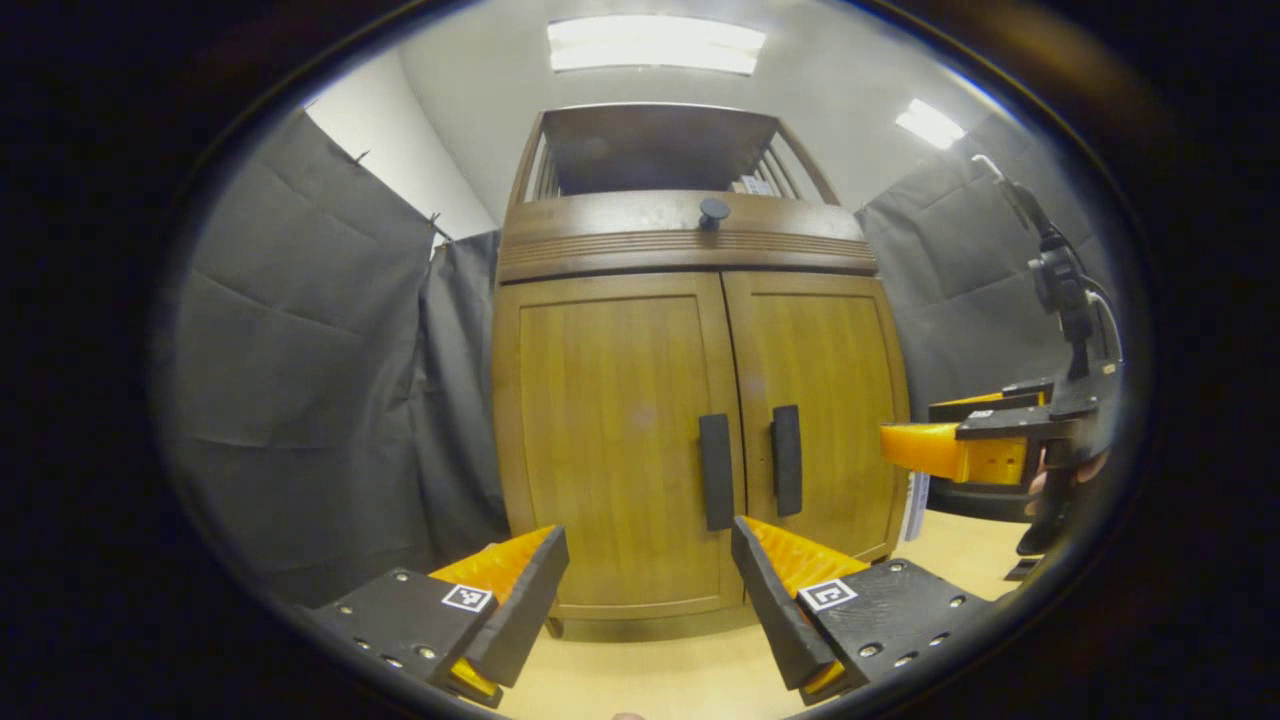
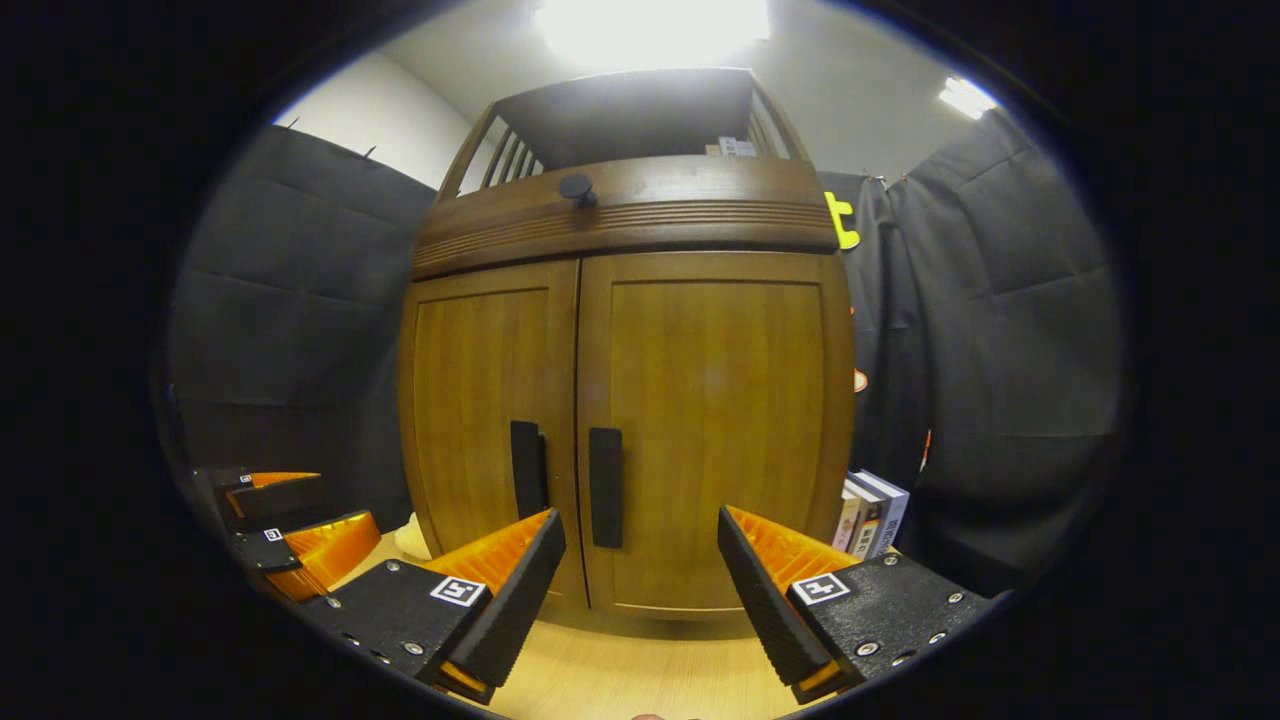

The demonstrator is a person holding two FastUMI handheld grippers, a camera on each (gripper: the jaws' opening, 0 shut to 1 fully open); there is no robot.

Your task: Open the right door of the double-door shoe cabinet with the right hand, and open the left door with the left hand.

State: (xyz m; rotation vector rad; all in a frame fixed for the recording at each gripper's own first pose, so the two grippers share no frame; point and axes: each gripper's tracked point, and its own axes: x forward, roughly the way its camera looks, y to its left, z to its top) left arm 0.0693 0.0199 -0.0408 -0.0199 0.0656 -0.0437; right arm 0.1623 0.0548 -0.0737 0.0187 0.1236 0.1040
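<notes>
Rectangular white ceiling light panels (image 1: 655, 45) above the brown wooden cabinet (image 1: 690, 420) glare; fisheye edges bow, focus sharp.

Left tongs (image 1: 650, 590) spread wide, short of the shoe cabinet (image 1: 690, 420), both doors closed. Left door handle (image 1: 716, 472) and right door handle (image 1: 787, 460) untouched; right tongs (image 1: 960, 440) hover near cabinet's right edge

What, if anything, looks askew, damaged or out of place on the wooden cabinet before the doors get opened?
Nothing stands out. Both doors of the brown wooden double-door shoe cabinet sit shut and flush, and the two black vertical bar handles hang straight beside the centre seam. A few upright books stand by its right side. Both grippers are open, short of the handles.
</notes>
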